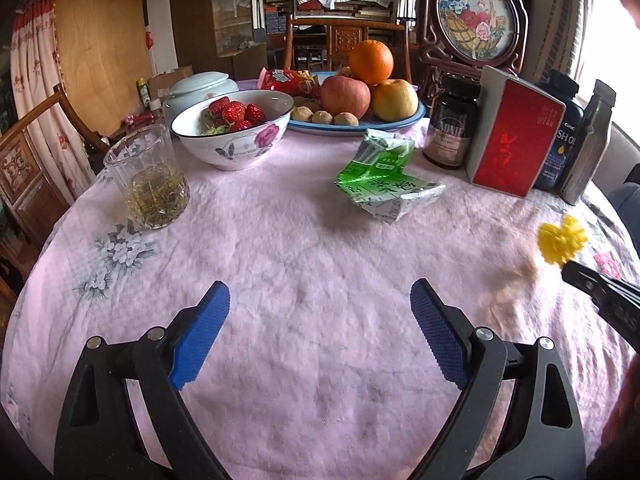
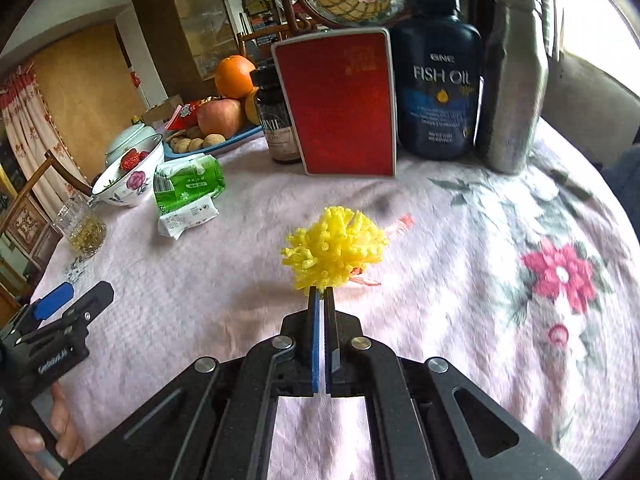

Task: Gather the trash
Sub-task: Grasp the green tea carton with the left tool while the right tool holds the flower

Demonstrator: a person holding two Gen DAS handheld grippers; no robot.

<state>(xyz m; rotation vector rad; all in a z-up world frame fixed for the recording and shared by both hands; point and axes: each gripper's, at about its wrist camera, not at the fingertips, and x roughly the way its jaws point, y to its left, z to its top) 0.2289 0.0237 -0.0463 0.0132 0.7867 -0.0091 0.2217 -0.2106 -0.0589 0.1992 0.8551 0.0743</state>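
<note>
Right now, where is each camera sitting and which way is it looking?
Left wrist: sits on the open left gripper, looking across the pink tablecloth at the green wrapper; its blue fingers show.
Right wrist: sits on the right gripper, looking at the yellow foam net it pinches, red box behind; the person's hand shows.
Shared: yellow net, green wrapper, strawberry bowl, red box, each other's gripper.

A round desk (image 1: 320, 264) under a pink floral cloth. A crumpled green and white wrapper (image 1: 382, 178) lies near its middle. Left of the wrapper stand a white flowered bowl of strawberries (image 1: 234, 130) and a ribbed glass of tea (image 1: 149, 178); behind it, a blue fruit plate (image 1: 360, 122); to its right, a dark jar (image 1: 450, 122), a red box (image 1: 516, 138), a navy fish-oil bottle (image 2: 440, 76) and a silver bottle (image 2: 514, 80).
</note>
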